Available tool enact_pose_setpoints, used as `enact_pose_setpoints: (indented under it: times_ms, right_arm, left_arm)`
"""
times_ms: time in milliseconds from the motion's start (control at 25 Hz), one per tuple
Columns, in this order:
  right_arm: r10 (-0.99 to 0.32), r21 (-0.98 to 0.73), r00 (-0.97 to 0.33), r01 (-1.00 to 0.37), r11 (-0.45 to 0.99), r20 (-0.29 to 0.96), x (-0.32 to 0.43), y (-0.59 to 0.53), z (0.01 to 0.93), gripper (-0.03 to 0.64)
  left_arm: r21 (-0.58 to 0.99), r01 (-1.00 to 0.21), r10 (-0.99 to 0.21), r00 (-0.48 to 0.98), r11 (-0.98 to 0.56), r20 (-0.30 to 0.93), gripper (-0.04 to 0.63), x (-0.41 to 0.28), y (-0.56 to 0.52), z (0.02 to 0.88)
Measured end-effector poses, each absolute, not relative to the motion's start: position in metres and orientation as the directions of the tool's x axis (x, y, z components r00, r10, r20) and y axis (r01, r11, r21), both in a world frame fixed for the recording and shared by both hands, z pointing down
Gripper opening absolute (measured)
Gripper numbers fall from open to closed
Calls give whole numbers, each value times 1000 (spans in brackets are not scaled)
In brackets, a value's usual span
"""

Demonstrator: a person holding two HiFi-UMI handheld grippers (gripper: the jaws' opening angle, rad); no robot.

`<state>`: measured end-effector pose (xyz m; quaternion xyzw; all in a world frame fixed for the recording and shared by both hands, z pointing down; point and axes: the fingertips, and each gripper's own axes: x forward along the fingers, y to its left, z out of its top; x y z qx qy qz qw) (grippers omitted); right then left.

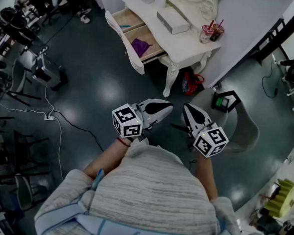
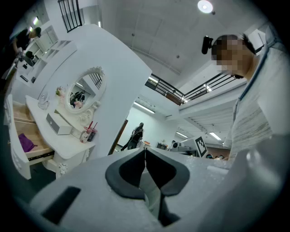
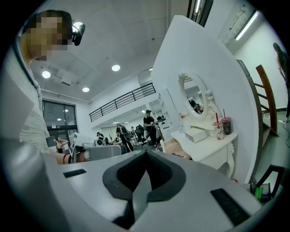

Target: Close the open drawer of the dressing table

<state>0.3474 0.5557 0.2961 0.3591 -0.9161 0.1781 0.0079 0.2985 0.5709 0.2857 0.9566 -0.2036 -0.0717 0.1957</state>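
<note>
Drawer [image 1: 141, 45] open, well apart from me | left gripper [image 1: 169, 107], right gripper [image 1: 186, 109]: jaws closed, empty | likely since pushing needs no grip

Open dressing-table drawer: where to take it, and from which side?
Take the white drawer front near its middle, coming from the room side, square to the dressing table. It's a broad panel pulled clear of the table; a centred push probably slides it in straight.

Grey striped sweater [image 1: 154, 188], pale blue harness straps [image 1: 129, 234], red wristband [image 1: 124, 142].
</note>
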Motion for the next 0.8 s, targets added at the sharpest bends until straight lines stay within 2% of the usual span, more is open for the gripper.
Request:
enact_pose_setpoints:
  times_ms: [800]
  right_arm:
    - [-631, -354, -760, -640, 682, 156, 319, 521, 306, 9]
  left_arm:
    - [428, -409, -465, 885, -806, -31, 17, 264, 538, 301]
